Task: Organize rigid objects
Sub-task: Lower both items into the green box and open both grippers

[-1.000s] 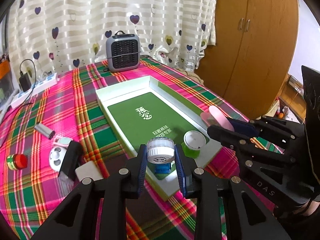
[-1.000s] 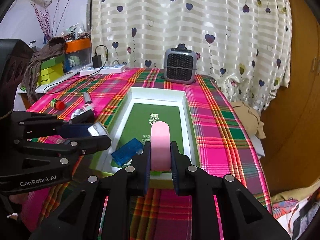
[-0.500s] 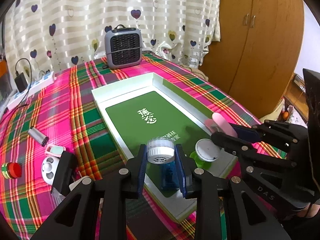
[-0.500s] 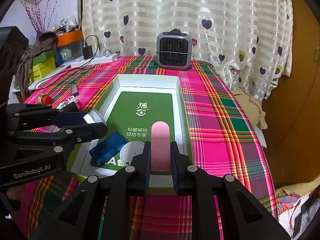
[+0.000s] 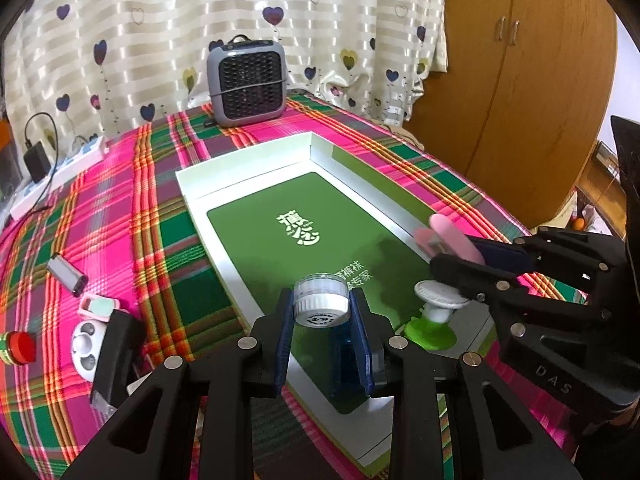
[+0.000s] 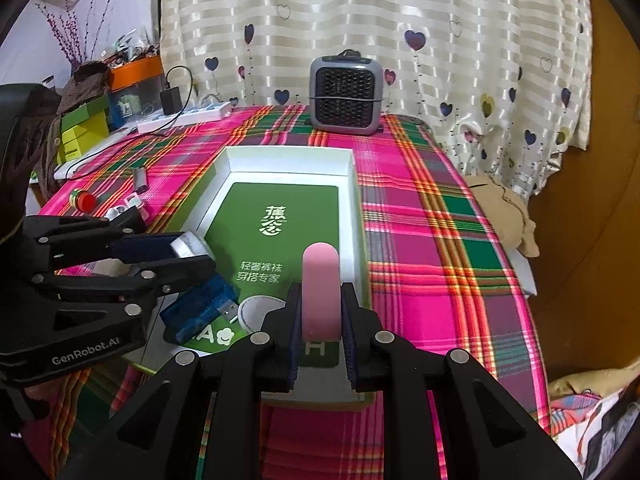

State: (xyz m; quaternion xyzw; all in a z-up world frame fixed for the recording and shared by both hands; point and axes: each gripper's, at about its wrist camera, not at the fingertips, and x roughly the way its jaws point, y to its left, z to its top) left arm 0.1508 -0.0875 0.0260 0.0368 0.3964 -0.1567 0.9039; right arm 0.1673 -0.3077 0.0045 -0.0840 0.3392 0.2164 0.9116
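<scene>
The pink oval case (image 6: 320,292) is pinched tight in the right gripper (image 6: 320,320), its long side pointing away toward the far end of the white tray (image 6: 358,200), just inside the tray's right wall near the front edge. The left gripper (image 5: 322,320) squeezes a small white-capped jar (image 5: 321,304), cap facing us, over the tray's front end. Below sit a blue box (image 6: 200,308) and a green-footed white knob (image 5: 434,316); the tray's far half is bare green.

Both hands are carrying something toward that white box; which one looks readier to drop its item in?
Probably the left. Its tool holds the white jar over the box's open green floor, while the right tool holds the pink case near the box's side wall.
</scene>
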